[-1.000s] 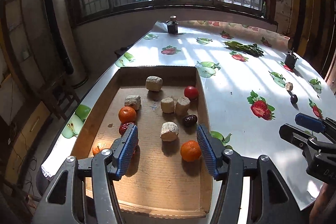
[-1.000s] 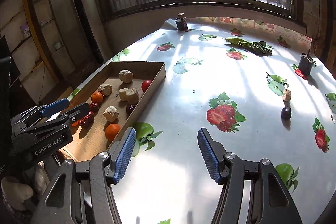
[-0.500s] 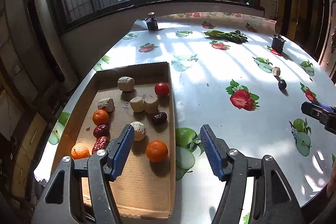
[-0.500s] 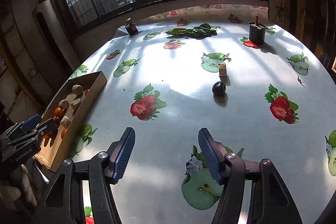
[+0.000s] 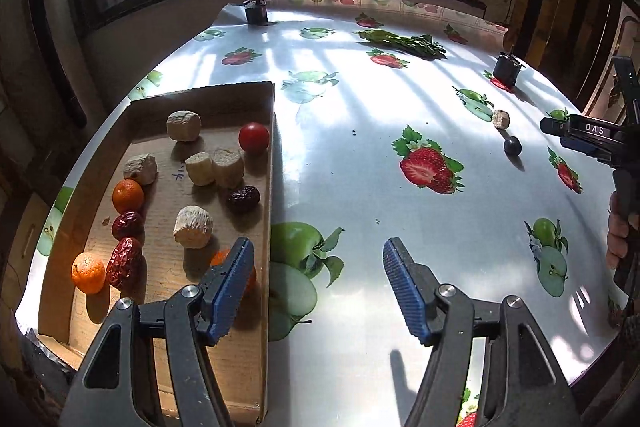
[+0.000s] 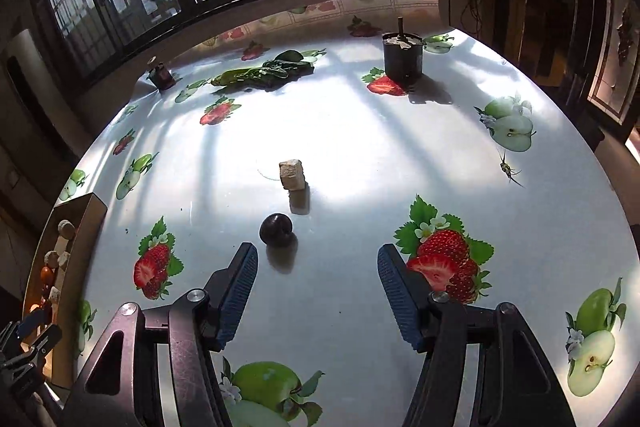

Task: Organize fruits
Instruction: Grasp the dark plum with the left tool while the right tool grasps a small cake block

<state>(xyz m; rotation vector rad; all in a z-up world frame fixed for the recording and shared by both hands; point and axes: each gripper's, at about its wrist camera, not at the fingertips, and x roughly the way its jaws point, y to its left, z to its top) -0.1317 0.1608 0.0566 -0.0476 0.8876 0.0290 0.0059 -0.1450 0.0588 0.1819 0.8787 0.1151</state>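
A cardboard tray at the table's left holds oranges, red dates, a red tomato and several beige chunks. My left gripper is open and empty, over the tray's right wall near the front. A dark plum and a beige chunk lie on the table; they also show in the left wrist view, plum. My right gripper is open and empty, just short of the plum, which lies ahead of its left finger.
The table wears a glossy fruit-print cloth. A bunch of green leaves, a dark pot and a small dark jar stand toward the far side. The tray also shows at the right wrist view's left edge.
My left gripper has drifted right, from over the tray to its right wall. My right gripper has swung right and forward across the table, closing on the plum and beige chunk. Both stay open.
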